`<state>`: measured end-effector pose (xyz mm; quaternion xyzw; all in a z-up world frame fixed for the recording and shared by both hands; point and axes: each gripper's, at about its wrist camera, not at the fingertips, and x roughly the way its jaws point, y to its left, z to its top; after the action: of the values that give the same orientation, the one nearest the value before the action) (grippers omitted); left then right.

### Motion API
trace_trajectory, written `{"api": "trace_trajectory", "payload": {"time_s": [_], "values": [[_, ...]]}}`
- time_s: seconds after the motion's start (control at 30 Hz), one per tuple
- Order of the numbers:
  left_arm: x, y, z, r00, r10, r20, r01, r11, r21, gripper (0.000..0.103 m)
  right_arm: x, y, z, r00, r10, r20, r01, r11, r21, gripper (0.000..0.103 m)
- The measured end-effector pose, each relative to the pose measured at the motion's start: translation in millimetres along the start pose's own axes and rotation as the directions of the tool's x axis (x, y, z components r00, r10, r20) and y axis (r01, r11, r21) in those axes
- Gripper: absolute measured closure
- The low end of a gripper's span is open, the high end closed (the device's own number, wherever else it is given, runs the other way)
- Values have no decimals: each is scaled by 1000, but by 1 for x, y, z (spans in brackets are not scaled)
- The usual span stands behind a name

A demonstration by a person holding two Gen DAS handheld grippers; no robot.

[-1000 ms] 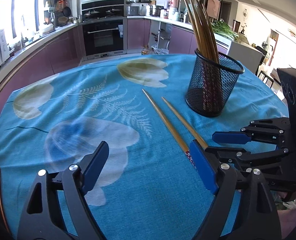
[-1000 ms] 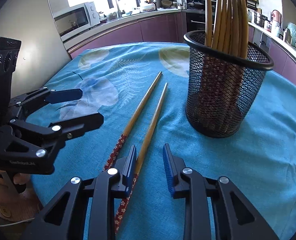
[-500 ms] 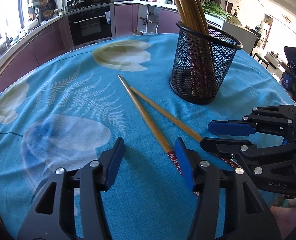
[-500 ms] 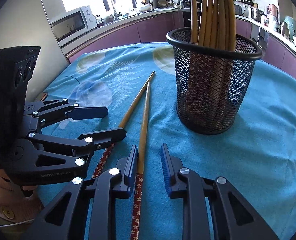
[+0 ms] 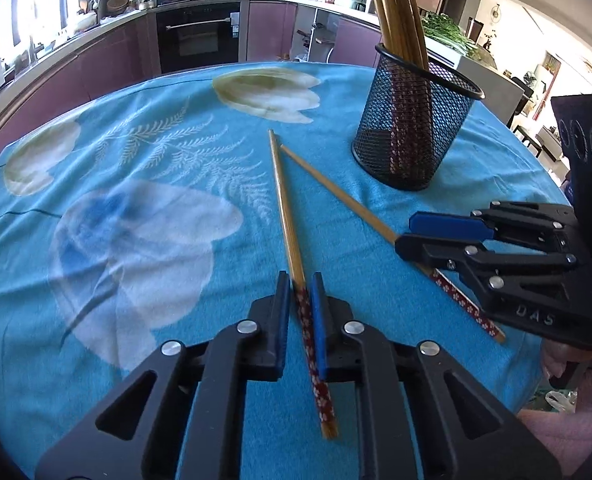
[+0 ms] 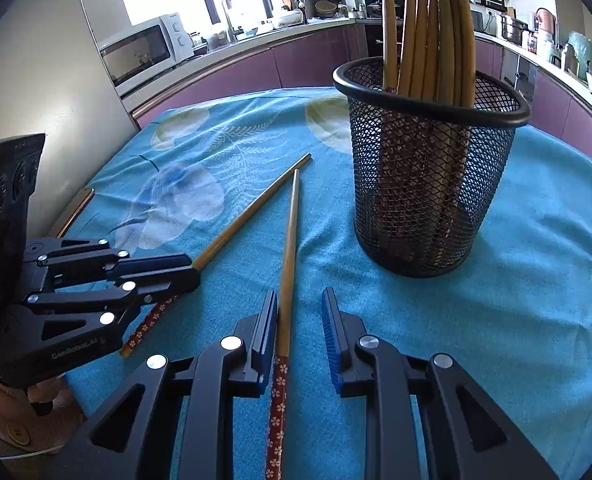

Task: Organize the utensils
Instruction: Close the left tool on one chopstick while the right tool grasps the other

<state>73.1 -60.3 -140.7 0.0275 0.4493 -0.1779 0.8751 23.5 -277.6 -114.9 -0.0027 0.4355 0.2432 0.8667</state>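
On the tabletop: a round tabletop (image 5: 167,360) under a turquoise cloth printed with pale tulips and fern leaves, seen from both wrist cameras, with a kitchen of purple cabinets behind.
Left claw: the black left claw with blue pads (image 5: 298,298) sits at 6 o'clock in its own view, pressed together on the red flower-patterned handle of a bamboo chopstick; both pads touch the stick.
First chopstick: this long tan bamboo chopstick with a red floral handle (image 5: 285,216) lies on the cloth, its thin tip pointing to 12 o'clock, its butt end behind the pads.
Right claw: the black right claw with blue pads (image 6: 299,322) is at 6 o'clock in its own view, only partly spread. Its left pad touches the second stick; its right pad stands clear of it.
Second chopstick: a matching tan bamboo chopstick with a red floral handle (image 6: 289,240) lies between those pads, its tip pointing to 12 o'clock, near the first stick's tip.
Holder: a black wire-mesh cylindrical cup (image 6: 424,184) stands upright at 1 o'clock of the right claw, well apart from the loose sticks.
Holder contents: a bundle of tan bamboo chopsticks (image 6: 428,28) stands inside, thin ends up.
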Motion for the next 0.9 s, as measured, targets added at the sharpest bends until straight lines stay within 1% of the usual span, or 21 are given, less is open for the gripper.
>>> {"api": "trace_trajectory", "payload": {"time_s": [0.07, 0.1, 0.13, 0.47, 0.7, 0.9], "values": [[-2, -2, -1, 1000, -2, -1, 2, 1000, 17, 86, 1, 1, 1, 1000, -2, -1, 2, 1000, -3, 82], [-2, -3, -1, 1000, -7, 0, 7, 1000, 19, 78, 1, 1, 1, 1000, -3, -1, 3, 1000, -5, 82], [-1, -3, 0, 1000, -4, 3, 4, 1000, 22, 76, 2, 1, 2, 1000, -4, -2, 4, 1000, -7, 82], [13, -1, 18, 1000, 30, 8, -30, 999, 35, 76, 8, 3, 7, 1000, -15, 2, 15, 1000, -14, 81], [20, -4, 25, 999, 53, 14, -53, 997, 62, 76, 11, 6, 11, 999, -33, 5, 33, 999, -30, 82], [26, -7, 30, 998, 57, 18, -58, 996, 73, 77, 13, 5, 14, 999, -36, 5, 37, 999, -26, 82]]}}
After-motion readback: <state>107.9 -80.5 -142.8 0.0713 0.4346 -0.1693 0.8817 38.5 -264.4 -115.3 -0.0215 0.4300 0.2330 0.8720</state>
